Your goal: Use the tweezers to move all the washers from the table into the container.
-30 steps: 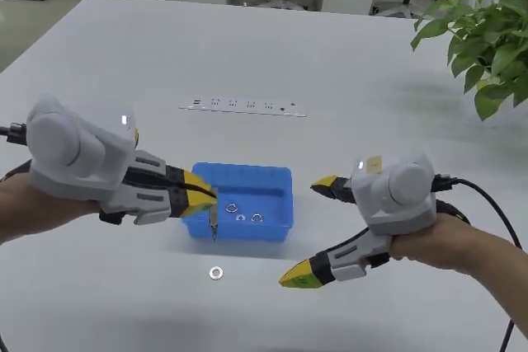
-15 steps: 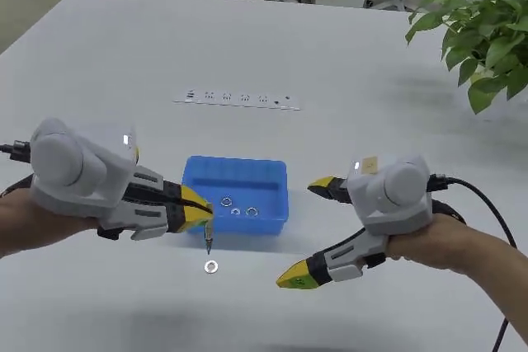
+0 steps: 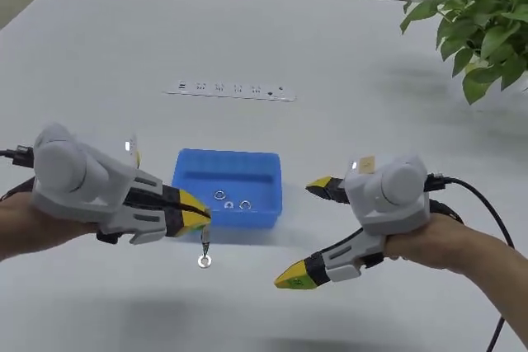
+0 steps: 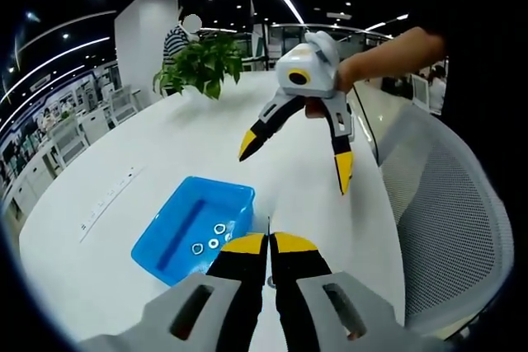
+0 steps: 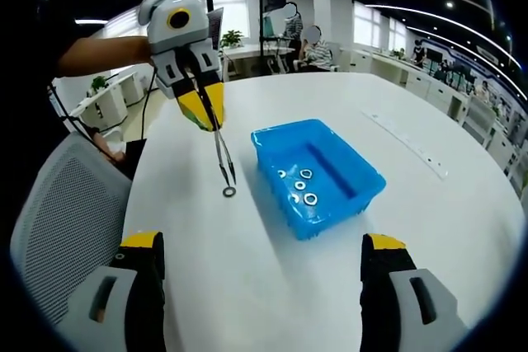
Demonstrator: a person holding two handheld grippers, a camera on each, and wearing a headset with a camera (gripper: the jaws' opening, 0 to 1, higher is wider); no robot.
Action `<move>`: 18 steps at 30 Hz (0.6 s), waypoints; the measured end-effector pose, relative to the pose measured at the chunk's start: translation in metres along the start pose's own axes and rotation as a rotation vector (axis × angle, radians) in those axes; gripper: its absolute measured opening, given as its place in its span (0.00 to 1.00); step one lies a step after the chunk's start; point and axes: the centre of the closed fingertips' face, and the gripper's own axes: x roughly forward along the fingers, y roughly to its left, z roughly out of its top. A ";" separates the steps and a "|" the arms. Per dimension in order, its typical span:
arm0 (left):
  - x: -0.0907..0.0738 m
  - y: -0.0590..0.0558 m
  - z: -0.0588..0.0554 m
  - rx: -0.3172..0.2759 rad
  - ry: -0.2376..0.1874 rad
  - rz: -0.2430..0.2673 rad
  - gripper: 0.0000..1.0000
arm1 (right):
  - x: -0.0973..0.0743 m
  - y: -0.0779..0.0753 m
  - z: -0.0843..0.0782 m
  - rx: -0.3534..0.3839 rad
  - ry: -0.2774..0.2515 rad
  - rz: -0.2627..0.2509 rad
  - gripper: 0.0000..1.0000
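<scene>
One loose washer (image 3: 205, 261) lies on the white table just in front of the blue container (image 3: 239, 218), which holds three washers (image 3: 231, 202). My left gripper (image 3: 198, 216) is shut on the tweezers (image 3: 204, 237); their tips point down and hover just above the loose washer. In the right gripper view the tweezers (image 5: 223, 154) hang from the left gripper (image 5: 202, 109), tips right over the washer (image 5: 228, 192), beside the container (image 5: 330, 216). My right gripper (image 3: 304, 232) stands open and holds nothing, to the right of the container. The left gripper view shows the right gripper (image 4: 294, 166) beyond the container (image 4: 157, 257).
A white power strip (image 3: 231, 90) lies behind the container. A potted plant (image 3: 478, 22) stands at the table's far right. A grey mesh chair (image 4: 445, 204) stands at the near edge of the table. Office chairs stand beyond the far edge.
The left gripper has lowered the tweezers from the container's front wall towards the loose washer. The right gripper has barely moved. The head camera has tilted slightly.
</scene>
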 end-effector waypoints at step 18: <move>0.009 0.001 -0.004 0.010 0.008 -0.022 0.06 | 0.003 0.001 -0.006 0.017 0.007 0.011 1.00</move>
